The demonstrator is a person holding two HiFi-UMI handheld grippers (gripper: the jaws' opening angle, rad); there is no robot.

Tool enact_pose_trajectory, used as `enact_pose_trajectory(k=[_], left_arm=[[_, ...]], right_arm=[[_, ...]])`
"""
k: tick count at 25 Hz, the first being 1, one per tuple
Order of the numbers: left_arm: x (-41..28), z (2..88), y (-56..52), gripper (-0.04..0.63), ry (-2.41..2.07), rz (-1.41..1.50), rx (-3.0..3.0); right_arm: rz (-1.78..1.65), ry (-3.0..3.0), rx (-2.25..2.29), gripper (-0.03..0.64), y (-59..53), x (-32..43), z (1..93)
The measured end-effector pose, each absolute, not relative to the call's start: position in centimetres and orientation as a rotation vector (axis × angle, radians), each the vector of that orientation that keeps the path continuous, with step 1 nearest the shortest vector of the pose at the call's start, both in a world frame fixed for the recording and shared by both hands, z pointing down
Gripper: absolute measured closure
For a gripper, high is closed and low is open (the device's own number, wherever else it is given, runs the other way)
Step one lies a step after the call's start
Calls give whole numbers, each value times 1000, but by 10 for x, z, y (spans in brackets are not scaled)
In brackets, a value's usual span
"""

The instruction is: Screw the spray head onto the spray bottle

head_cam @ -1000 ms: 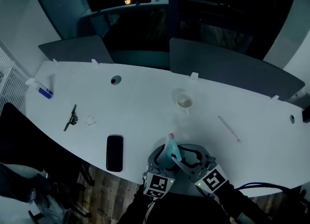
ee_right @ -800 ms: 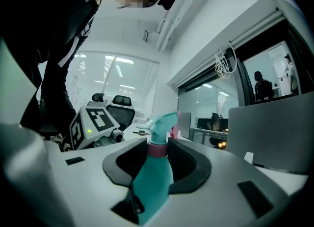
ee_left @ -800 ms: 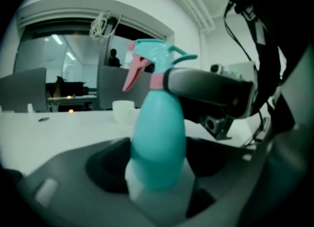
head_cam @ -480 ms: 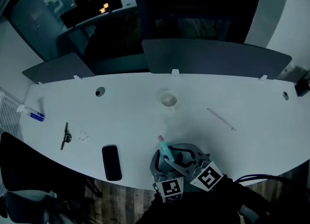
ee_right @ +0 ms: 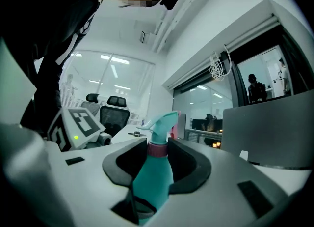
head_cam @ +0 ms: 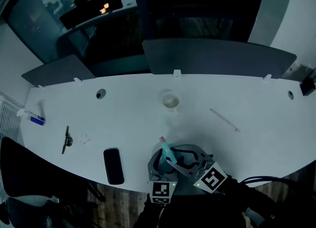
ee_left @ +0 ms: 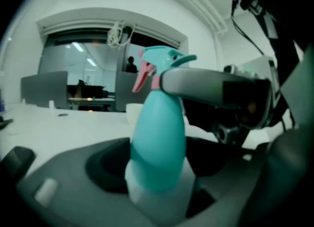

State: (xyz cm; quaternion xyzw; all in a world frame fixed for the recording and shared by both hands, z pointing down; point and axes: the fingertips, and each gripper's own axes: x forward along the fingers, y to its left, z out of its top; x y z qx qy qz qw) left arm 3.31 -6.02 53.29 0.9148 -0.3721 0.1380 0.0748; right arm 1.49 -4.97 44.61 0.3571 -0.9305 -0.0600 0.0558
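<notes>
1. Left gripper [ee_left: 158,194] – jaws have just been closing a little and now clamp the lower body of the teal spray bottle [ee_left: 158,137].
2. Right gripper [ee_right: 158,148] – jaws pinch the pink collar under the spray head [ee_right: 161,122], which sits on the bottle neck.
3. Both grippers hold the bottle at the near edge of the white table [head_cam: 256,133], right of the black phone [head_cam: 113,166]. A cup [head_cam: 171,101] sits well behind.
</notes>
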Motion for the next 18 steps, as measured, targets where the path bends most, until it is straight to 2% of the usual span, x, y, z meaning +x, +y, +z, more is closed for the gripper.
enact_pose_trajectory(k=[3, 5, 10, 12, 13, 15, 18], left_arm=[[29, 535, -58, 241, -1467, 457, 2588], [31, 537, -58, 235, -1491, 523, 2590], [32, 533, -55, 198, -953, 518, 2856], [37, 531, -54, 201, -741, 539, 2909], [38, 532, -55, 238, -703, 562, 2928], [39, 531, -57, 239, -784, 555, 2925], [35, 531, -57, 241, -1128, 488, 2828]], right_arm=[[-189, -2829, 1128, 477, -46, 13, 445], [-187, -2825, 1117, 477, -46, 13, 446], [-189, -2868, 1035, 477, -46, 12, 444], [-152, -2885, 1032, 477, -48, 13, 444], [-149, -2881, 1033, 477, -49, 13, 444], [-173, -2850, 1034, 477, -49, 14, 445], [-177, -2811, 1065, 477, -46, 15, 448]])
